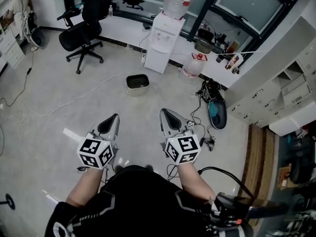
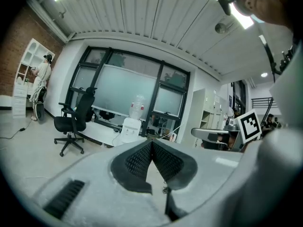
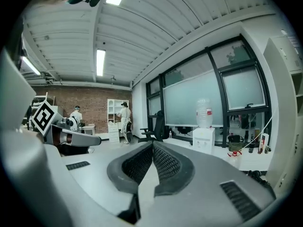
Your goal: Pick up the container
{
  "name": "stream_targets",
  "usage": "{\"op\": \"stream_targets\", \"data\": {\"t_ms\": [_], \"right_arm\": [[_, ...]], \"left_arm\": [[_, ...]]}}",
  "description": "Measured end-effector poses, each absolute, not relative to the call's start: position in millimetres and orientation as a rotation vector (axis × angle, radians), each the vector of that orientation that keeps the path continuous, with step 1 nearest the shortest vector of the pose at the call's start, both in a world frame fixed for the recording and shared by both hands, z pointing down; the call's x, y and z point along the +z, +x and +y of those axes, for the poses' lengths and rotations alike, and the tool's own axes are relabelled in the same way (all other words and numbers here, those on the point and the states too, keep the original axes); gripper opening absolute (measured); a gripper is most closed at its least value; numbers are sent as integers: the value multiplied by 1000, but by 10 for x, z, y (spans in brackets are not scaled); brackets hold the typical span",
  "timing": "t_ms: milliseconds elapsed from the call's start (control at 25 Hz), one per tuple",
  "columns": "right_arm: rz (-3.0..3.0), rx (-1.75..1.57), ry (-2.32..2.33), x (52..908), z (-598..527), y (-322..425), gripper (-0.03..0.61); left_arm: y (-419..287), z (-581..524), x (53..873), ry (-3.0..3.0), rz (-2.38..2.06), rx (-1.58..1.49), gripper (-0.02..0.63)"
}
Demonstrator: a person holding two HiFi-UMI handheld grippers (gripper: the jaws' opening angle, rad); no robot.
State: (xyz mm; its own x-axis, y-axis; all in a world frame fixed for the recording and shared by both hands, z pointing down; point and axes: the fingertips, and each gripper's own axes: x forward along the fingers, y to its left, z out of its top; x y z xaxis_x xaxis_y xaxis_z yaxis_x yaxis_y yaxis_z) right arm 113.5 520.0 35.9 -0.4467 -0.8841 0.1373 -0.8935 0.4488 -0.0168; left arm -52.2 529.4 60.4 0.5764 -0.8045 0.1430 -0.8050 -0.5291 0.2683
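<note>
Pale grey floor (image 1: 54, 88) lies below the left tongs (image 1: 115, 117) and right tongs (image 1: 164, 113), both pressed together empty, with the small grey rectangular container (image 1: 138, 84) ahead near a white water dispenser (image 1: 160, 43) and black office chair (image 1: 81, 31).

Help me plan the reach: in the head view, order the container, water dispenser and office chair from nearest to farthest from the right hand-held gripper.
1. container, just ahead-left of the right hand-held gripper
2. water dispenser, beyond it, slightly right
3. office chair, far left
</note>
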Motion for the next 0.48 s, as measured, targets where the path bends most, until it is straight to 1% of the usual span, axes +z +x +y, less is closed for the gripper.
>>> {"op": "stream_targets", "data": {"t_ms": [480], "right_arm": [[-2571,126,1593,450,5195,581,9]], "left_arm": [[-1055,5255,772,2490,-1251,-46,9]]}}
